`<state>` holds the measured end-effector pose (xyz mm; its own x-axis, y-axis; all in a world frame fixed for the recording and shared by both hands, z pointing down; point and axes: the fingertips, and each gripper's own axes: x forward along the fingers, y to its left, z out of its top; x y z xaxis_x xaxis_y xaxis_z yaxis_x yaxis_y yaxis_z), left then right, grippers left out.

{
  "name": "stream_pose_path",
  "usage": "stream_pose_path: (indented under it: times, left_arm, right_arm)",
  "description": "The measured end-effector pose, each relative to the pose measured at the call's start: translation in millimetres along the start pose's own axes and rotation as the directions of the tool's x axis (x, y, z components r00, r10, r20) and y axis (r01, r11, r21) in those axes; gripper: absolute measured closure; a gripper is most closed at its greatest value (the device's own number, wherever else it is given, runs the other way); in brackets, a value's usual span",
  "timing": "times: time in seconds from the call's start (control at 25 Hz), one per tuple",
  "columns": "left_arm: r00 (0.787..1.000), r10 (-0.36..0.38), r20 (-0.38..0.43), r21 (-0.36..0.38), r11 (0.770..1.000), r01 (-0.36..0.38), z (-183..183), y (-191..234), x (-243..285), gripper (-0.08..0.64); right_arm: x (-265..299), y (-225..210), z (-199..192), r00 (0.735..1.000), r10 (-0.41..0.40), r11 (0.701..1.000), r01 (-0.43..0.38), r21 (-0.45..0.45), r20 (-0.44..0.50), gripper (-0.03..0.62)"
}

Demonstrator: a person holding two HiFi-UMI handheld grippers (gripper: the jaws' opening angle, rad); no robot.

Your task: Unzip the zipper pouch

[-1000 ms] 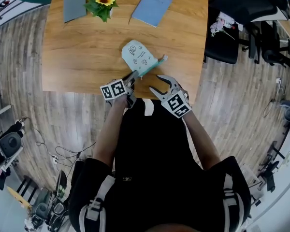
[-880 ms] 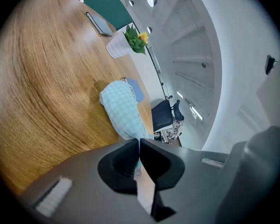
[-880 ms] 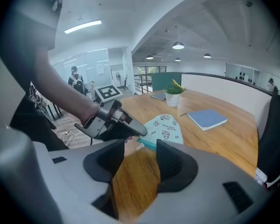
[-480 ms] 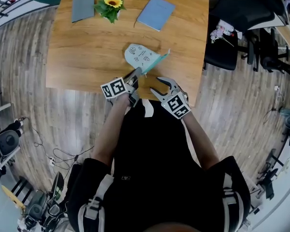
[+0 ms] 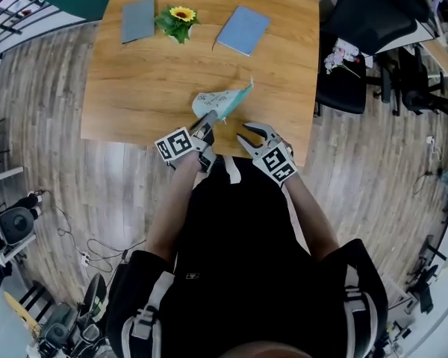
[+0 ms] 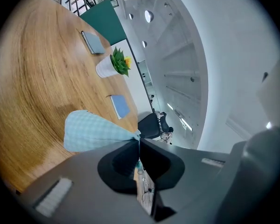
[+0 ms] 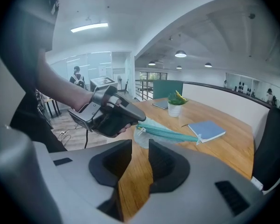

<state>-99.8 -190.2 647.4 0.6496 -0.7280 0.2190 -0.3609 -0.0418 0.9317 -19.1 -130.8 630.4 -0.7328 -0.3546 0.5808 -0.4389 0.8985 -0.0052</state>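
- Head view: a rounded-corner counter [image 5: 134,88] of warm-grained wood stands on a floor [image 5: 52,125] of grey planks.
- The left gripper [image 5: 207,120] has its jaws together on one end of the pouch [image 5: 222,101]. The pouch is pale blue fabric with a teal edge and is held out over the counter's near side.
- The right gripper [image 5: 254,134] is just beside it with nothing in its jaws. Both grippers carry cubes with black-and-white square markers.
- At the far edge lie a grey notebook [image 5: 138,19], a potted sunflower [image 5: 181,15] and a blue notebook [image 5: 243,30]. Black chairs [image 5: 358,21] stand to the right.
- Left gripper view: the dark jaws are clamped shut on a pinched corner of the pouch. Here the fabric shows a fine checked weave and casts a shadow on the wood. Any print on it is too small to read.
- Right gripper view: the jaws stand apart and have just been closing. Only bare wood shows between them.
- Ahead, the pouch hangs from the left gripper with its ribbed teal zipper [image 7: 170,133] uppermost and closed, a small pull [image 7: 141,129] at the held end.
- The room is a bright open hall with round ceiling lamps [image 7: 180,54], a green panel [image 7: 168,87] and a distant person [image 7: 77,76].
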Motion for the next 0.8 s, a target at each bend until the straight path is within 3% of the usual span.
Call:
stream_pose_path:
  times: [0.56,0.8]
  left_arm:
    - [0.995,-0.052,0.081,-0.026,0.998,0.055,9.7,-35.3,-61.6,0.557]
    - [0.993,-0.078,0.088,-0.005,0.997,0.078,13.9,-47.8,-74.7,0.557]
  right_arm:
    - [14.0,41.4,42.0,0.996,0.012,0.999,-0.008,-0.040,0.087,0.515]
    - [20.6,50.6,60.1,0.991,0.014,1.000,-0.010,-0.029,0.134,0.526]
